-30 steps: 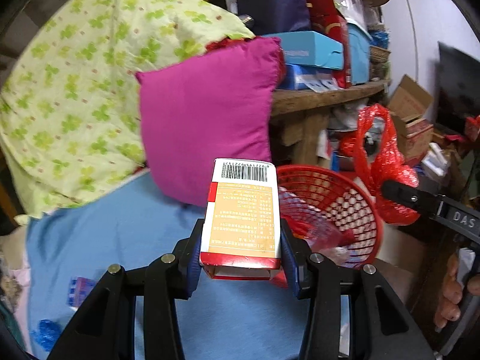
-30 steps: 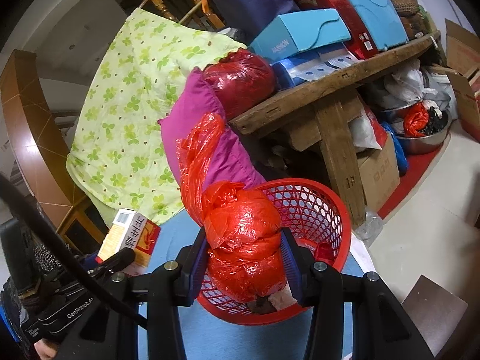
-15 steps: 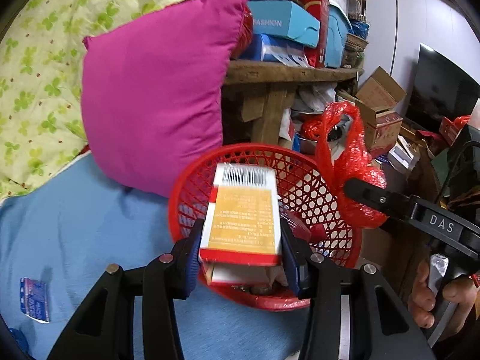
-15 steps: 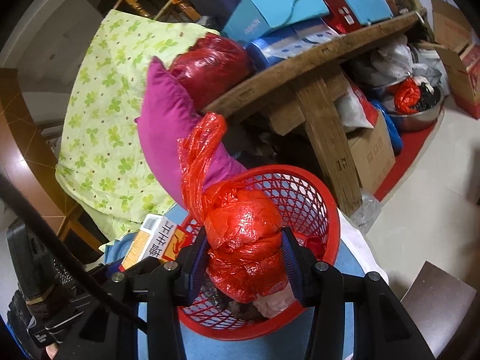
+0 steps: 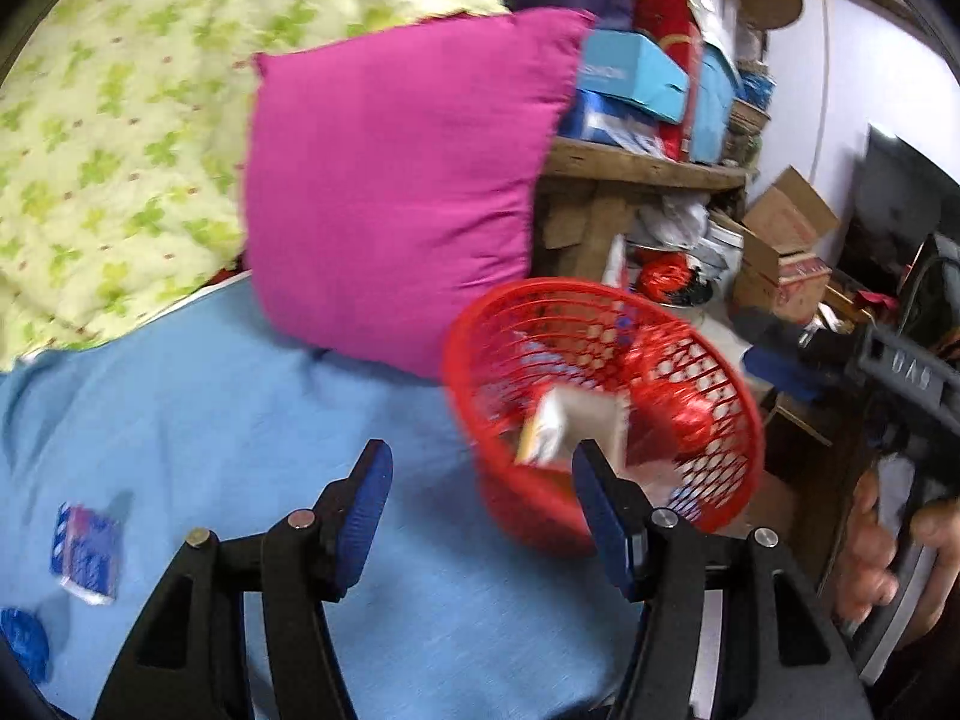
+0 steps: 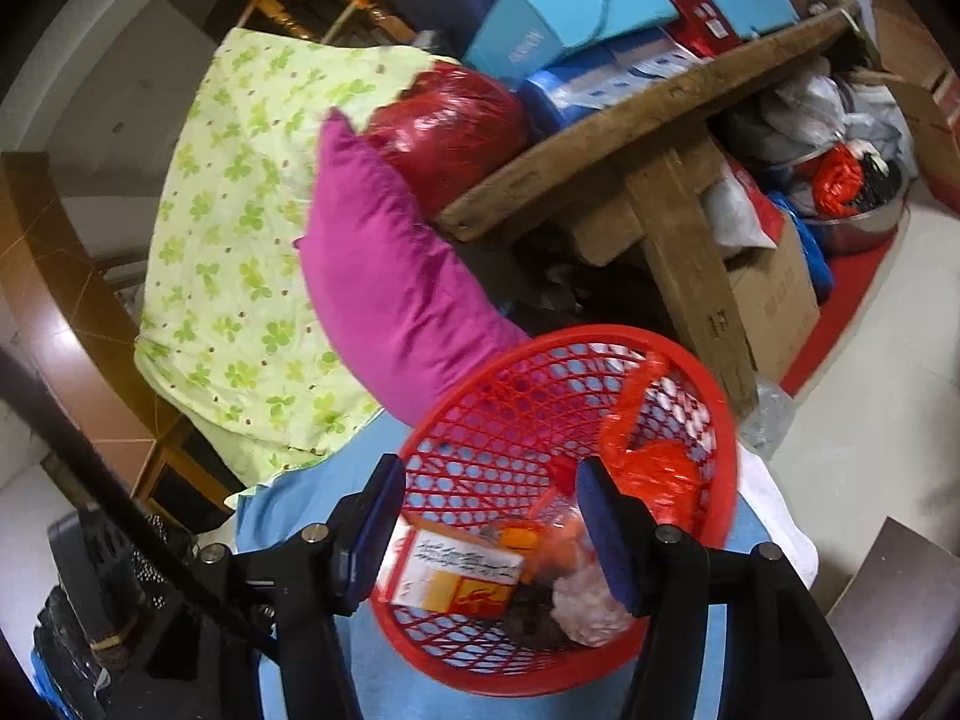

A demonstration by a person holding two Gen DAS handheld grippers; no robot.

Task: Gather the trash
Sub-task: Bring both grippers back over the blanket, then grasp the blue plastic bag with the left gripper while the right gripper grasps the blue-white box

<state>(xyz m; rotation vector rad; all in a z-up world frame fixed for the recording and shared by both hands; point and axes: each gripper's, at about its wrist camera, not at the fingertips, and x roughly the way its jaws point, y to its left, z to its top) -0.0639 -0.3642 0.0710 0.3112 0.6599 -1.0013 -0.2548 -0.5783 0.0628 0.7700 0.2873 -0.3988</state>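
Observation:
A red mesh basket [image 5: 708,480] [image 6: 480,396] stands on the blue cover near its edge. Inside it lie an orange and white carton [image 5: 564,429] [image 6: 456,570], a knotted red plastic bag [image 5: 678,414] [image 6: 660,480] and some pale wrappers. My left gripper [image 5: 474,504] hangs over the cover just left of the basket, jaws opening with nothing between them. My right gripper [image 6: 486,522] hovers over the basket's near side, jaws opening, the carton and bag lying loose below them. A blue and white wrapper [image 5: 84,552] lies on the cover at the far left.
A magenta pillow [image 5: 390,180] and a green-flowered quilt [image 5: 114,120] lean behind the basket. A wooden table [image 6: 660,138] stacked with boxes stands beyond, with cartons and a metal bowl [image 6: 858,222] on the floor. A hand [image 5: 870,564] holds the right gripper's handle.
The left gripper let go of the carton, which dropped into the basket, then swung left. The right gripper released the red bag, which now lies in the basket.

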